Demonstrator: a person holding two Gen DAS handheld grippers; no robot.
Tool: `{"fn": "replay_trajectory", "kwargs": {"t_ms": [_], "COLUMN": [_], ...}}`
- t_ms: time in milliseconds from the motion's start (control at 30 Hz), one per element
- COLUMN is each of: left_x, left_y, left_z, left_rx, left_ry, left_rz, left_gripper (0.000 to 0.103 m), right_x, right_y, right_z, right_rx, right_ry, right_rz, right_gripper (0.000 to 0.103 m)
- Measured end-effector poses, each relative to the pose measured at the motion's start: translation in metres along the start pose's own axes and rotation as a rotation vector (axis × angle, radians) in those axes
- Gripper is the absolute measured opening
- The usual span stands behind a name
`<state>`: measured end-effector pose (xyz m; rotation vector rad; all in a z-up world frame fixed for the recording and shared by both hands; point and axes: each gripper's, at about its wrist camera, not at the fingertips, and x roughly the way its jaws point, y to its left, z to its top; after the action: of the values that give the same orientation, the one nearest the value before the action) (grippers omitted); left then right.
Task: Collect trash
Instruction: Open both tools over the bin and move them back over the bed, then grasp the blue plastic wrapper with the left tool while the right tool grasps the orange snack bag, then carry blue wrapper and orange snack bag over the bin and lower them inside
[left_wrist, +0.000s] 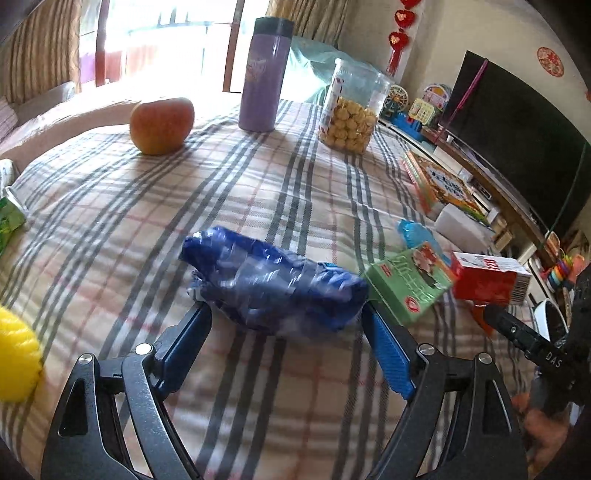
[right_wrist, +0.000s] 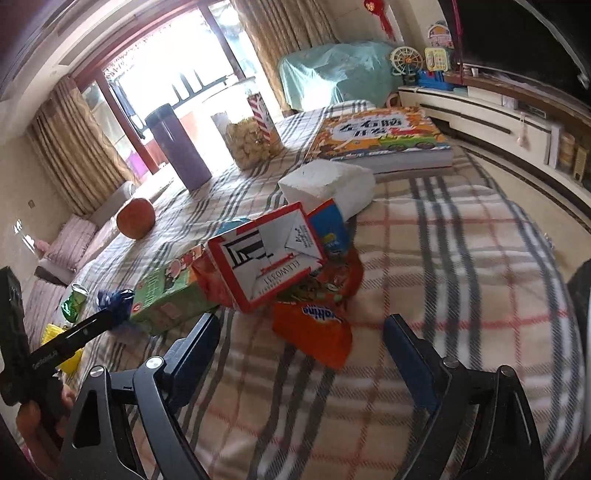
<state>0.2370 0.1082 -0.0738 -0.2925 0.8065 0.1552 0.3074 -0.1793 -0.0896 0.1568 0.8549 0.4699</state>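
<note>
A living room with striped curtains, a bright window and a dark television surrounds a worktop covered in a plaid cloth of grey and red lines. Take the crumpled blue plastic wrapper as the landmark: it lies on the cloth near the front edge, blurred in the left wrist view. The left tongs are spread wide, with one fingertip at each end of the wrapper's near side; whether the tips touch it cannot be told.

Just right of the wrapper lies a green carton, and right of that a red and white carton. Behind the green carton a pale blue packet shows. Far behind the wrapper stand an apple, a purple flask and a clear jar of yellow snacks. To the wrapper's far right a colourful picture book lies near the worktop's edge, with a white block in front of it. At the left edge sit a yellow object and a green packet.

In the right wrist view the right tongs are also spread, holding nothing, hovering over the cloth just in front of an orange snack bag that lies under the tilted red and white carton. A green can stands beyond the wrapper.
</note>
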Motion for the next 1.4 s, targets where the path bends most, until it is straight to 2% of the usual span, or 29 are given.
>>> {"fn": "replay_trajectory", "kwargs": {"t_ms": [33, 67, 100, 133, 167, 200, 267, 433, 600, 733, 967, 1167, 1400], "left_x": [0.004, 0.006, 0.008, 0.009, 0.009, 0.009, 0.009, -0.004, -0.029, -0.043, -0.056, -0.063, -0.066], "left_y": [0.001, 0.000, 0.001, 0.001, 0.000, 0.000, 0.000, -0.003, -0.003, -0.014, -0.067, -0.114, -0.147], "left_z": [0.001, 0.000, 0.001, 0.001, 0.002, 0.002, 0.002, -0.005, -0.022, -0.041, -0.071, -0.084, -0.089], "left_rx": [0.007, 0.016, 0.027, 0.037, 0.044, 0.050, 0.060, 0.095, 0.085, 0.090, 0.182, 0.265, 0.324], "left_ry": [0.001, 0.002, 0.001, -0.003, -0.005, -0.004, -0.003, -0.008, -0.031, -0.018, 0.015, 0.025, 0.033], "left_rz": [-0.006, -0.014, -0.025, -0.038, -0.048, -0.059, -0.075, -0.113, -0.153, -0.193, -0.283, -0.346, -0.374], "left_gripper": [0.076, 0.073, 0.064, 0.058, 0.055, 0.052, 0.045, 0.042, 0.042, 0.042, 0.041, 0.041, 0.041], "right_x": [0.000, 0.001, 0.001, 0.000, -0.002, -0.005, -0.014, -0.040, -0.065, -0.087, -0.114, -0.130, -0.146], "right_y": [0.000, 0.000, -0.001, -0.004, -0.007, -0.010, -0.015, -0.019, -0.016, -0.018, -0.042, -0.055, -0.060], "right_z": [0.000, 0.000, -0.001, -0.002, -0.004, -0.006, -0.011, -0.027, -0.039, -0.049, -0.069, -0.078, -0.084], "right_rx": [-0.003, -0.003, 0.002, 0.018, 0.036, 0.054, 0.095, 0.154, 0.146, 0.136, 0.167, 0.193, 0.195], "right_ry": [0.000, 0.003, 0.006, 0.006, 0.000, -0.007, -0.031, -0.070, -0.077, -0.085, -0.100, -0.120, -0.145], "right_rz": [-0.001, -0.003, -0.009, -0.012, -0.013, -0.011, -0.010, 0.010, 0.019, 0.012, -0.010, -0.009, 0.006], "right_gripper": [0.074, 0.059, 0.041, 0.034, 0.021, 0.015, 0.010, 0.008, 0.008, 0.008, 0.008, 0.008, 0.008]}}
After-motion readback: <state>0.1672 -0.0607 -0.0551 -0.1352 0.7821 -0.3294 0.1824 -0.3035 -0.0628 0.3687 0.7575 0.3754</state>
